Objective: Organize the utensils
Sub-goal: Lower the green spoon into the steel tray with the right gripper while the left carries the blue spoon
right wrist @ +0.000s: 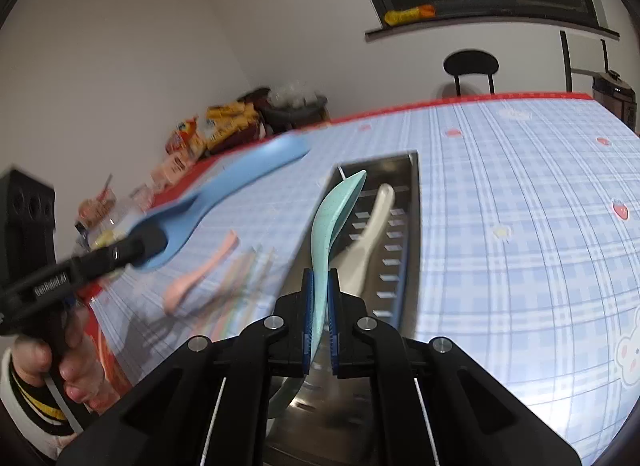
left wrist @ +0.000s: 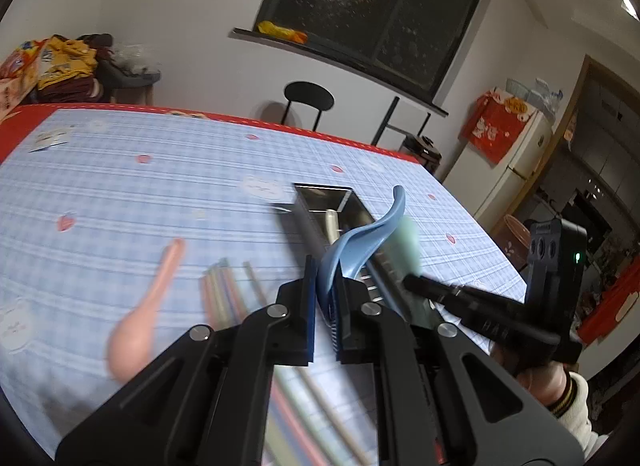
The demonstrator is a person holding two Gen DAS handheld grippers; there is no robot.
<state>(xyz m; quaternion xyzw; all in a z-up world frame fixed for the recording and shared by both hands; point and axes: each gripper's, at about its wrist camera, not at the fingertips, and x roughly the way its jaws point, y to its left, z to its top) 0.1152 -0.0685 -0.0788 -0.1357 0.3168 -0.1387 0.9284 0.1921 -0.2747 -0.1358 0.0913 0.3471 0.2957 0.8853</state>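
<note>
Left wrist view: left gripper (left wrist: pixel 325 298) pinched on the bowl end of a blue spoon (left wrist: pixel 362 234), handle curving up and away. Just beyond, a steel tray (left wrist: pixel 352 201) lying lengthwise on the checked tablecloth (left wrist: pixel 120 185), with a white spoon (left wrist: pixel 333 225) inside. At near left, loose on the cloth, a pink spoon (left wrist: pixel 140 318) and a bundle of pastel chopsticks (left wrist: pixel 228 294), blurred. At right, the right gripper (left wrist: pixel 412 281) reaching in, fingertips closed on a pale green spoon (left wrist: pixel 408 242) over the tray's right side.

Right wrist view: right gripper (right wrist: pixel 320 306) clamped on the green spoon (right wrist: pixel 336 217), held edge-on above the near end of the tray (right wrist: pixel 412 225); white spoon (right wrist: pixel 372 238) resting along the slotted floor. At left, the left gripper (right wrist: pixel 146 246) carrying the blue spoon (right wrist: pixel 224 193) above the cloth, left of the tray and apart from it. Pink spoon (right wrist: pixel 196 278) and chopsticks (right wrist: pixel 240 286) behind, smeared by motion.

Judged step: both spoons lifted and brought toward the tray, neither yet laid in. Next move likely needing the green spoon lowered beside the white one and released, then the blue spoon swung right over the tray; care wanted to keep the two grippers from crowding the narrow opening. Pink spoon and chopsticks left to collect.
</note>
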